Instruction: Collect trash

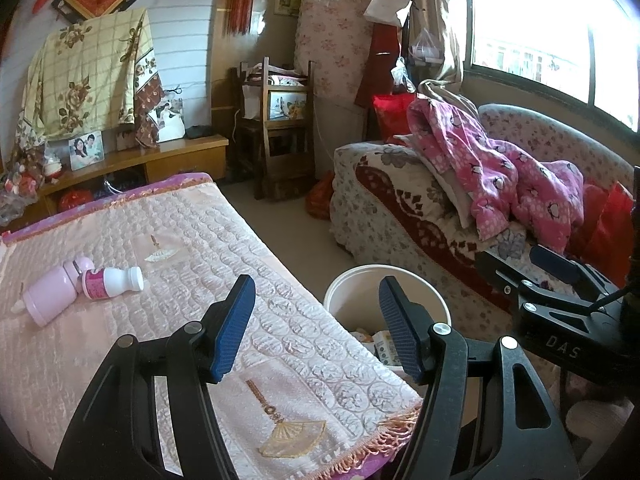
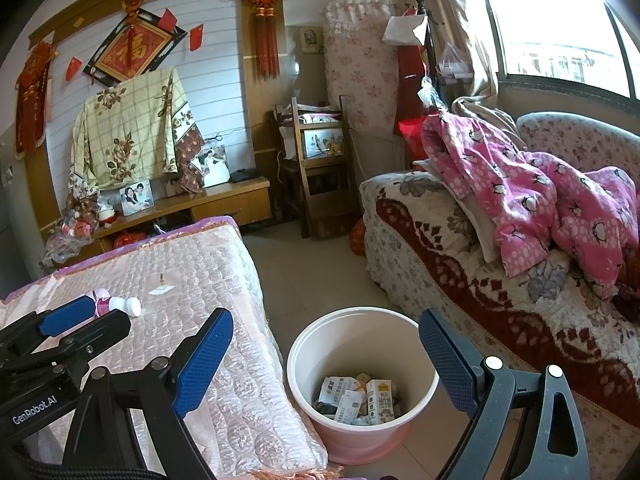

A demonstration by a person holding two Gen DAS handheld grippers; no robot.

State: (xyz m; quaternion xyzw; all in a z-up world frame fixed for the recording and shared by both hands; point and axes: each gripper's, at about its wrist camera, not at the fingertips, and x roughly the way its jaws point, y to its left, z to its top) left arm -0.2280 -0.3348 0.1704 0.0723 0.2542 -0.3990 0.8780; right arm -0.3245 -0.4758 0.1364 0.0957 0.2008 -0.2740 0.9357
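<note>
Left gripper (image 1: 316,328): jaws apart, nothing between them, above the table's near corner beside the bin.
Right gripper (image 2: 326,364): spread wide, empty, over the bin.
Bin (image 2: 304,364): pink and white, on the floor beside the table (image 1: 120,360); cartons (image 2: 378,402) and paper inside.
Small bottle (image 1: 114,280): lying on the table, touching a pink flask (image 1: 52,294), well away from the bin.

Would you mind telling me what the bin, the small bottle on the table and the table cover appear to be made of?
Bin: probably smooth plastic, with a thin moulded rim and slight sheen. Small bottle: likely white plastic, with a glossy body, pink label and ribbed cap. Table cover: quilted fabric, seemingly satin-like; stitched circles, embroidered fan and fringe show.
</note>
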